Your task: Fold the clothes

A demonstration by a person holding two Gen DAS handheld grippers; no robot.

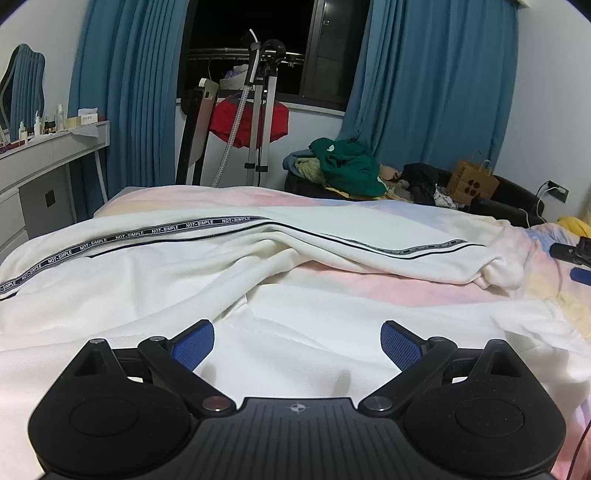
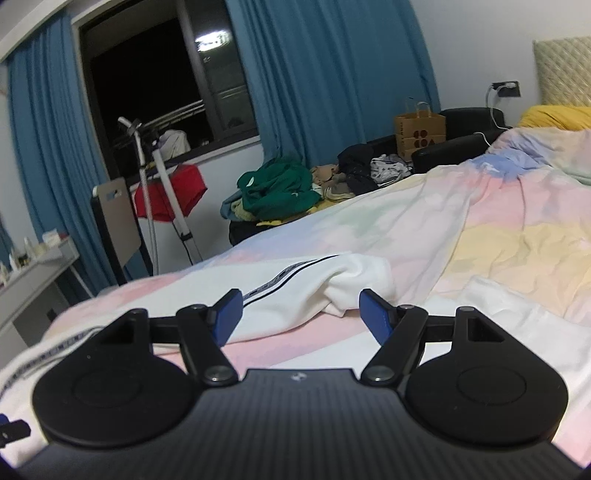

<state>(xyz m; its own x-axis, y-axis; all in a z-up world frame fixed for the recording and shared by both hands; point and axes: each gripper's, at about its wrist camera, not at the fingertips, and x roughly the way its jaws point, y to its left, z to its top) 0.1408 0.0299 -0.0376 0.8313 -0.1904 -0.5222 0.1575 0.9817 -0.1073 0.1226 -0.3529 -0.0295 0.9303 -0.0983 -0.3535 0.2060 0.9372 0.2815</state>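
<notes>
- Left gripper (image 1: 297,345): we see the jaws spread wide at the bottom centre of the left wrist view, blue pads (image 1: 192,347) apart, nothing between them but cloth lying below.
- Right gripper (image 2: 301,314): jaws likewise wide apart at lower centre of the right wrist view, nothing held.
- White trousers (image 1: 166,266): spread across the bed, filling the middle and lower part of the left view. A black side stripe (image 1: 129,234) printed "NOT-SIMPLE" runs from left edge toward centre.
- In the right view we note one leg end (image 2: 354,284) bunched just beyond the open jaws, centre frame.
- Pastel bedsheet (image 2: 480,236): under the trousers, extends to right of frame.
- Green garment (image 1: 349,168) on a clothes pile, upper centre-right of the left view, beyond the bed.
- Brown paper bag (image 1: 472,182) to its right.
- Blue curtains (image 1: 424,74) flank a dark window (image 1: 251,26), top of frame.
- Red garment (image 1: 247,122) hangs on a rack below the window.
</notes>
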